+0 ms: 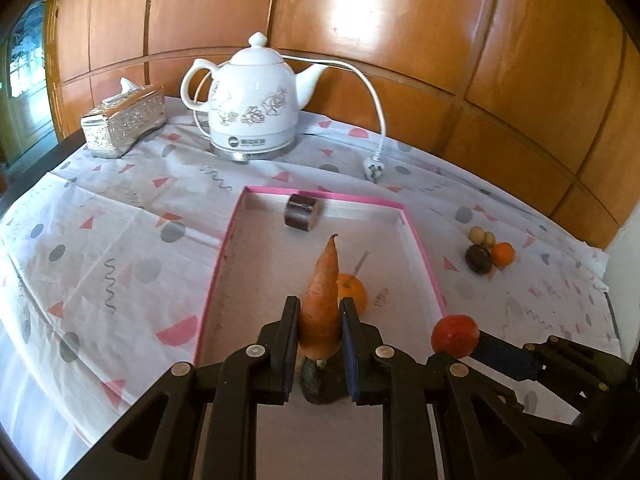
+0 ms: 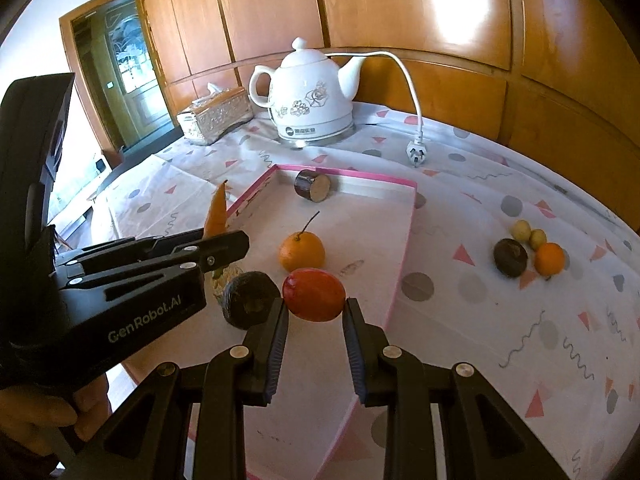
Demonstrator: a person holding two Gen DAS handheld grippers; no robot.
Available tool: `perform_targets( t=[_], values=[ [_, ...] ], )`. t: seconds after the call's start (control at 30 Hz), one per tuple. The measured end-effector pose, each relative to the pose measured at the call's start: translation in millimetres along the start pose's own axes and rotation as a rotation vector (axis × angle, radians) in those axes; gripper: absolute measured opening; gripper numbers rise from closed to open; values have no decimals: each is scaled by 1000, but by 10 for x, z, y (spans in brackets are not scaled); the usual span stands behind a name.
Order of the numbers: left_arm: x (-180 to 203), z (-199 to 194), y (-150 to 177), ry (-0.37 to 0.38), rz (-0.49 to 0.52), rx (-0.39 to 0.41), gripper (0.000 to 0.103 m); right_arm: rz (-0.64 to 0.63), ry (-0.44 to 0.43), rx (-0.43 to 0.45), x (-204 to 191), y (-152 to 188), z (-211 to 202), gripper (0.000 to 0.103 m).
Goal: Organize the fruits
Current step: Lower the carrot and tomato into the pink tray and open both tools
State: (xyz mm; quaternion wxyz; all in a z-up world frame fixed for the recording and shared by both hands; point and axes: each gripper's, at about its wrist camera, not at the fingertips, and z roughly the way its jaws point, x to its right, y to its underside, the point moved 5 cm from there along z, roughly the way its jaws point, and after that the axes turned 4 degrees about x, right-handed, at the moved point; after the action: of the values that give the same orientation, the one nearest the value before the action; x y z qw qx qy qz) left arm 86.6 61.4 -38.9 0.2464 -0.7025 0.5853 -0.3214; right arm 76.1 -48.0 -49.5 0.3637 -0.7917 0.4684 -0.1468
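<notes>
- Left hand-held gripper (image 1: 320, 320) clamps a carrot (image 1: 322, 300), tip forward, over the pink-rimmed tray (image 1: 224, 256).
- Right hand-held gripper (image 2: 315, 312) squeezes a red fruit (image 2: 314, 294) above the tray's near end.
- "GenRobot.AI" reads on the left tool's body.
- Kettle (image 2: 316, 100) logo on the worktop (image 2: 480, 312): unreadable.
</notes>
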Motion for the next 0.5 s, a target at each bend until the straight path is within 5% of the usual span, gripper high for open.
perform_targets(
  t=[0.5],
  values=[
    [-149,59,49,-45,-45,-22,29,68,16,-24,12,14,232,33]
  ],
)
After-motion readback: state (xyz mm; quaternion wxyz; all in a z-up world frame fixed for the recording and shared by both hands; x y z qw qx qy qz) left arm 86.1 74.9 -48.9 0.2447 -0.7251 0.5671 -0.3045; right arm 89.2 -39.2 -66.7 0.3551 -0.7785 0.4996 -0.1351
